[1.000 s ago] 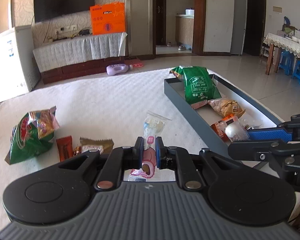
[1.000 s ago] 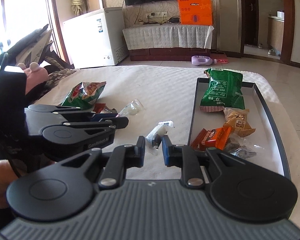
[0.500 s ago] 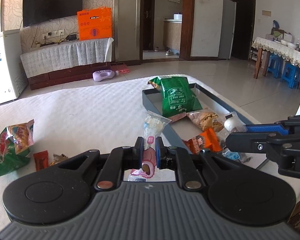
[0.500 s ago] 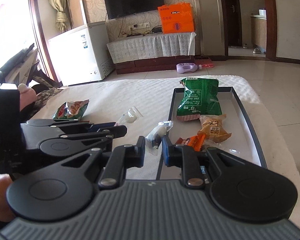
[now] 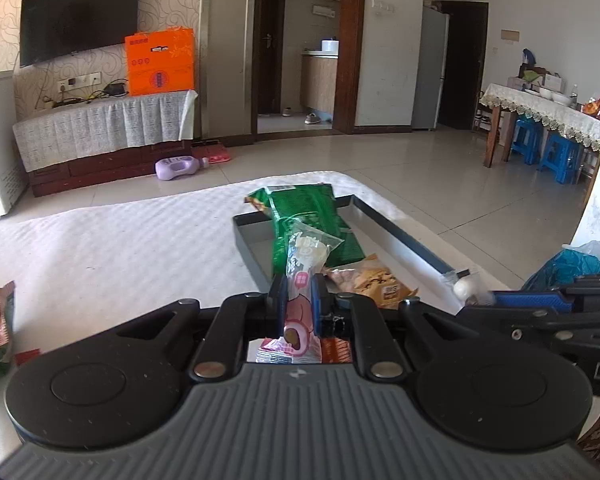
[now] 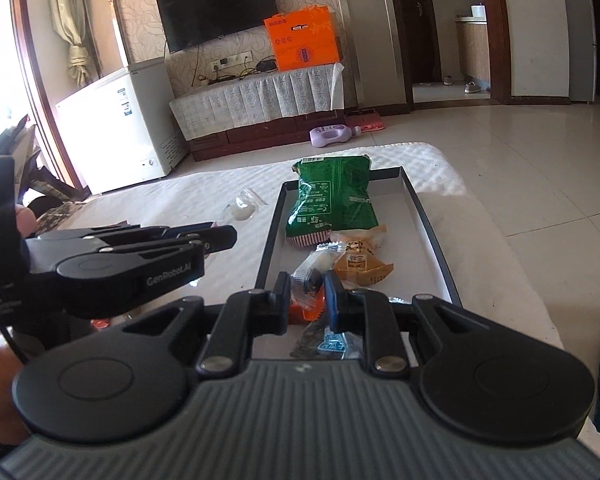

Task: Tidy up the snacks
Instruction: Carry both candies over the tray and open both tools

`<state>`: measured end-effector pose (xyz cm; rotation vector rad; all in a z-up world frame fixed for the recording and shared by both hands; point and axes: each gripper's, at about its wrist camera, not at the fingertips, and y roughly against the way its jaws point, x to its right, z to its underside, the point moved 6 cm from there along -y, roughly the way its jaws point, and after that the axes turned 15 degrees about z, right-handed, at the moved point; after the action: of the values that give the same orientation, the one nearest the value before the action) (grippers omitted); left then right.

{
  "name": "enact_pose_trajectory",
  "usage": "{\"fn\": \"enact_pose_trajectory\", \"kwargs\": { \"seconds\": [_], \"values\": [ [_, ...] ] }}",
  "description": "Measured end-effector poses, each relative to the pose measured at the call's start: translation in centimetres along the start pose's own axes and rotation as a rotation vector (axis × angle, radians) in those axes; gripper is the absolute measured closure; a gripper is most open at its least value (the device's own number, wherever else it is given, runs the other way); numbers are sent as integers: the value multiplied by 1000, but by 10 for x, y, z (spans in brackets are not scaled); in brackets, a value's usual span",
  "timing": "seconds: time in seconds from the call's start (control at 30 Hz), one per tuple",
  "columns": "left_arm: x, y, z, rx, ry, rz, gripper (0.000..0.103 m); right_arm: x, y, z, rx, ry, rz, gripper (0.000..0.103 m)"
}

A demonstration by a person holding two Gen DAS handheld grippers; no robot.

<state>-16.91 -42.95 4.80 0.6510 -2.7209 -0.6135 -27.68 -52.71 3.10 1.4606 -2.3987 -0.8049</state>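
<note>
Low at centre frame, my left claw point(image 5: 299, 296) pinches the pink snack packet point(image 5: 300, 280) above the grey tray point(image 5: 400, 236); my right claw point(image 6: 307, 294) grips a clear-wrapped sweet point(image 6: 310, 270), so I should lower both before letting go.

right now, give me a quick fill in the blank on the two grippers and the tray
The left gripper is shut on a ____ and clear snack pack.
The biggest bag in the tray is ____.
The right gripper holds a small wrapped snack above the ____.
Answers: pink; green; tray
</note>
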Motion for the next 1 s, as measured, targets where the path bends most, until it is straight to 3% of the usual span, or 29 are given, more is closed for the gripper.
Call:
{"fn": "enact_pose_trajectory", "kwargs": {
  "seconds": [0.27,1.0],
  "values": [
    [8,-30,-3,-15,3,44,88,11,-3,-1,-6,-30,6,82],
    [3,-102,4,-75,57,78,88,16,-3,1,-22,-32,-1,82]
  ]
}}
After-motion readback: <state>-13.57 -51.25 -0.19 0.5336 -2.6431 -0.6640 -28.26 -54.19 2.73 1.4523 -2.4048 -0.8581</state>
